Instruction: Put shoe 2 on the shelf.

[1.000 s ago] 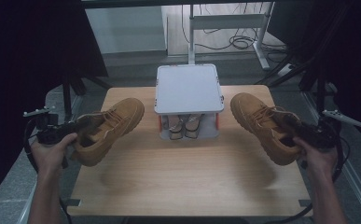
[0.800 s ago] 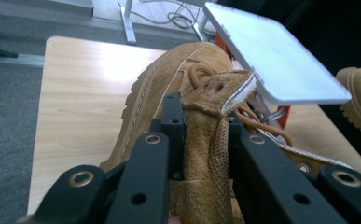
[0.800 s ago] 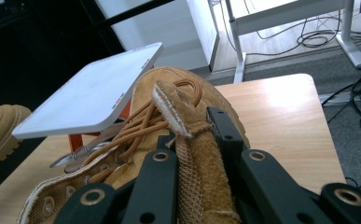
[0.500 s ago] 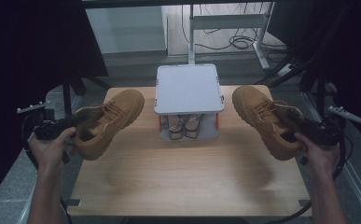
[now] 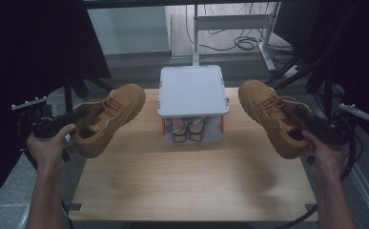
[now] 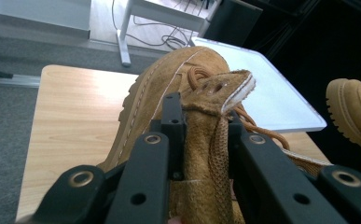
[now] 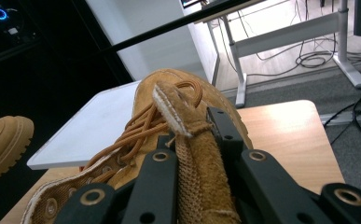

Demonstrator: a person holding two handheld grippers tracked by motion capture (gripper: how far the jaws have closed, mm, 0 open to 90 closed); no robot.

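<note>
Two tan suede lace-up boots are being held above the wooden table (image 5: 191,181), one per gripper.

Left boot (image 5: 107,119): the left gripper (image 5: 79,116) is pinching its upper collar; in the high view the jaws are lying half buried in the boot opening, hard to make out. The left gripper view is showing both black jaws pressed against the suede tongue (image 6: 201,140), and the boot's heel is cut off at the bottom edge. The toe is pointing toward the white box.

Right boot (image 5: 272,117): the right gripper (image 5: 302,117) is clamping its tongue (image 7: 192,149) likewise, toe up and away from the person. The right gripper view is showing the laces (image 7: 136,128) and eyelets, detail the high view is blurring.

One white square-lidded box (image 5: 192,90) is standing mid-table between the boots, touching neither. Beneath its lid, items are showing through the front (image 5: 189,130), too small to identify.

Two hands: left hand (image 5: 48,148), right hand (image 5: 326,150), forearms cut off at the bottom edge.
</note>
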